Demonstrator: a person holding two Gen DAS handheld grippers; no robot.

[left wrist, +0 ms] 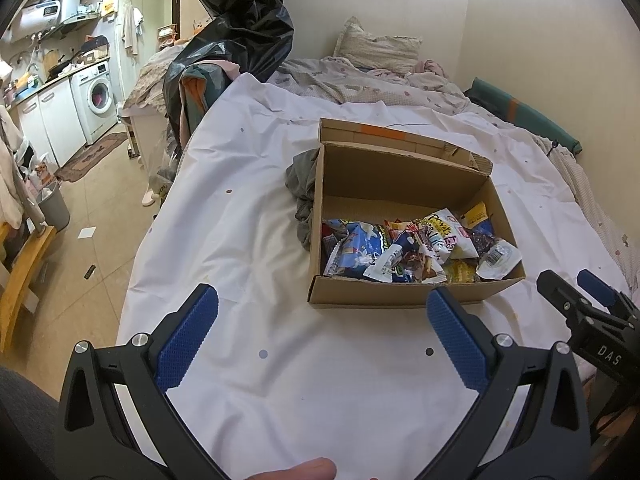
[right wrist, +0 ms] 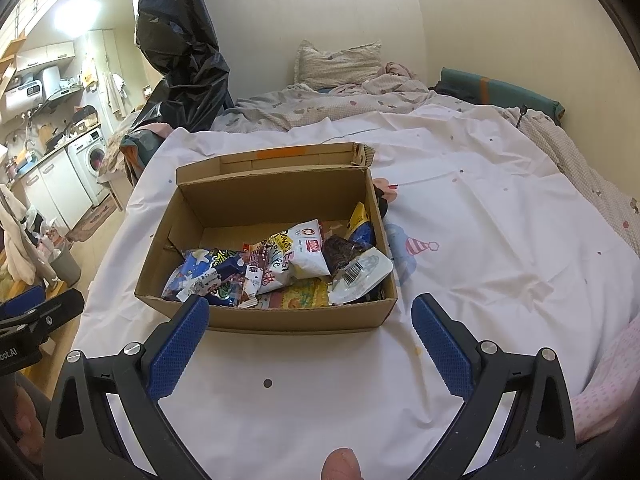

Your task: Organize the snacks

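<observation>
Bed (left wrist: 280, 380), covered by a white dotted sheet, fills both views and carries every task item. Black plastic bag (left wrist: 240, 12) hangs at 11 o'clock beyond the bed's far corner; a pillow (left wrist: 376, 46) lies at 12 o'clock against the wall.

Cardboard box (left wrist: 400, 300), open-topped with its rear flap standing up, sits on the sheet at about 1 o'clock in the left wrist view and at 12 o'clock in the right wrist view (right wrist: 296, 320). A grey cloth (left wrist: 304, 188) is bunched against the box's outer wall.

Snack packets (left wrist: 404, 248), the task's objects, lie in a loose, overlapping heap inside the box, crowded toward its near wall; the rear half of the floor is bare. No packets are seen on the sheet.

Left gripper (left wrist: 320, 304) hovers just short of the box, its blue fingers (left wrist: 188, 336) spread wide and holding nothing. Right gripper (right wrist: 310, 312) is likewise poised at the near wall, fingers (right wrist: 440, 344) spread and empty.

Risks, as judged: the soft mattress gives little support, so a push on the near wall could tip or slide the light box. The packets overlap, so a pinch may take two at once or crush the contents. Glossy film may slip from the pads. With both grippers converging on one box, they could collide.
</observation>
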